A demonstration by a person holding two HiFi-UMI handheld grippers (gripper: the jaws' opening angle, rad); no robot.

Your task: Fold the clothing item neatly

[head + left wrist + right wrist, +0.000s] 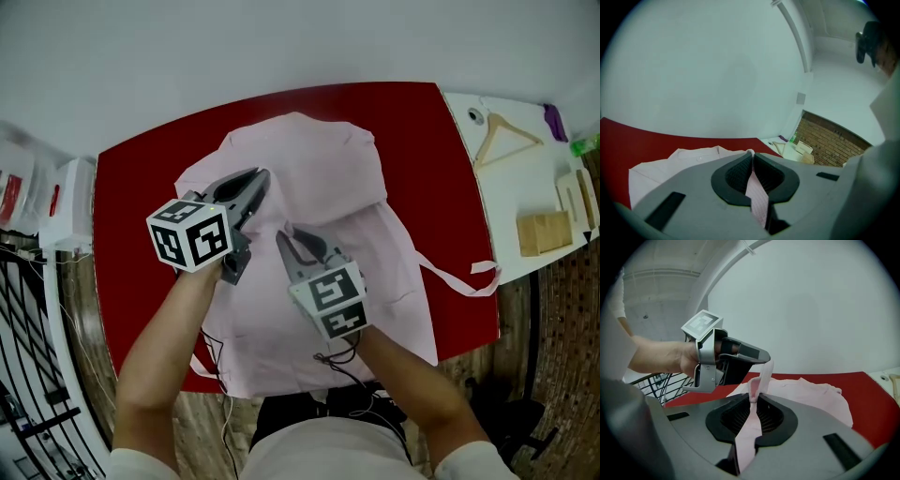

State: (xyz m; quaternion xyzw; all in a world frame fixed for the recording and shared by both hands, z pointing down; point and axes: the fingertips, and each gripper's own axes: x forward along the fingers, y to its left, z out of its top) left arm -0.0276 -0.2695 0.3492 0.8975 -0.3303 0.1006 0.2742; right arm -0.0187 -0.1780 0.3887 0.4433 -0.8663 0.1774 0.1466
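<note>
A pale pink shirt [328, 178] lies spread on the red table [141, 187], collar toward the far edge. My left gripper [265, 175] is shut on a pinch of pink fabric [757, 197] above the shirt's left side. My right gripper [284, 236] is shut on another fold of the same cloth [749, 427], near the shirt's middle. A strip of the fabric stretches between the two grippers [765, 376]. In the right gripper view the left gripper [764, 357] and the hand that holds it show at the left. The shirt's collar [701, 152] lies ahead of the left jaws.
A white side table [511, 187] at the right carries a wooden hanger [502, 136], a small cardboard box [544, 232] and small items. A loose sleeve or tie end [469, 277] trails to the table's right edge. Black metal railing [28, 375] stands at the lower left.
</note>
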